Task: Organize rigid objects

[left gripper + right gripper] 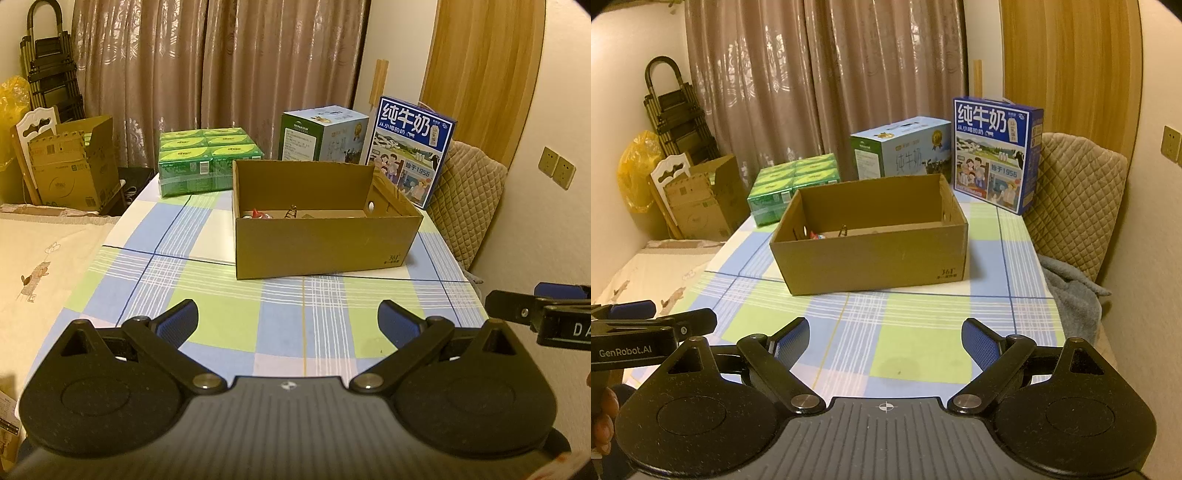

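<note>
Small objects [275, 213] inside open cardboard box [325, 245]

Both wrist views face forward, tilted down over the worktop [207, 302]; both share the box [325, 240], left view nearer.

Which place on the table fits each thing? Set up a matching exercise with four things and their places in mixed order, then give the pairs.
Things:
1. open cardboard box
2. green packs
3. tall blue milk carton
4. light blue and green carton

Places:
A. far left corner
B. far right corner, beside the quilted chair back
C. middle of the checked cloth
D. directly behind the open box, by the curtain

Pairs: 1-C, 2-A, 3-B, 4-D
</note>
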{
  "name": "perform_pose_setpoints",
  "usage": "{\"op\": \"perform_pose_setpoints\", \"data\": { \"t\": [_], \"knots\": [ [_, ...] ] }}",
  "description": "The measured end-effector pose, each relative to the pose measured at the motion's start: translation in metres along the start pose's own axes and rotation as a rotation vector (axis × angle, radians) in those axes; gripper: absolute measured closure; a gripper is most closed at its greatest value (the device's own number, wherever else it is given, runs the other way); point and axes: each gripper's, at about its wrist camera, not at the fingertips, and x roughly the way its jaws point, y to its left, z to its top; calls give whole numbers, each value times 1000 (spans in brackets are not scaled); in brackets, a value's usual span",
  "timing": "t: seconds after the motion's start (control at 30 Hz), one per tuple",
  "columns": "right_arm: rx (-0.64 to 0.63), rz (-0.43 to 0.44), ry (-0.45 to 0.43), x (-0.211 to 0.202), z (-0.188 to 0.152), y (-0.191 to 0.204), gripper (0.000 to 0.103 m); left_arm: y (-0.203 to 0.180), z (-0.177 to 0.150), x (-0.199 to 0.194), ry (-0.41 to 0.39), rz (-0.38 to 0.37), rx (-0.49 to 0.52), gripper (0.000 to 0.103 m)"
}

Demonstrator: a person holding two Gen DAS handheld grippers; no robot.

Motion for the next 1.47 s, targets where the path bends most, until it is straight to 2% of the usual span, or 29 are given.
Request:
{"op": "perform_pose_setpoints", "data": {
  "t": [1.27, 1.47],
  "knots": [
    [2, 2, 2, 3, 2, 1, 16, 2, 1, 11, 13, 10, 8, 1],
    [2, -2, 1, 4, 1, 2, 16, 3, 2, 5, -16, -1, -1, 1]
  ]
}}
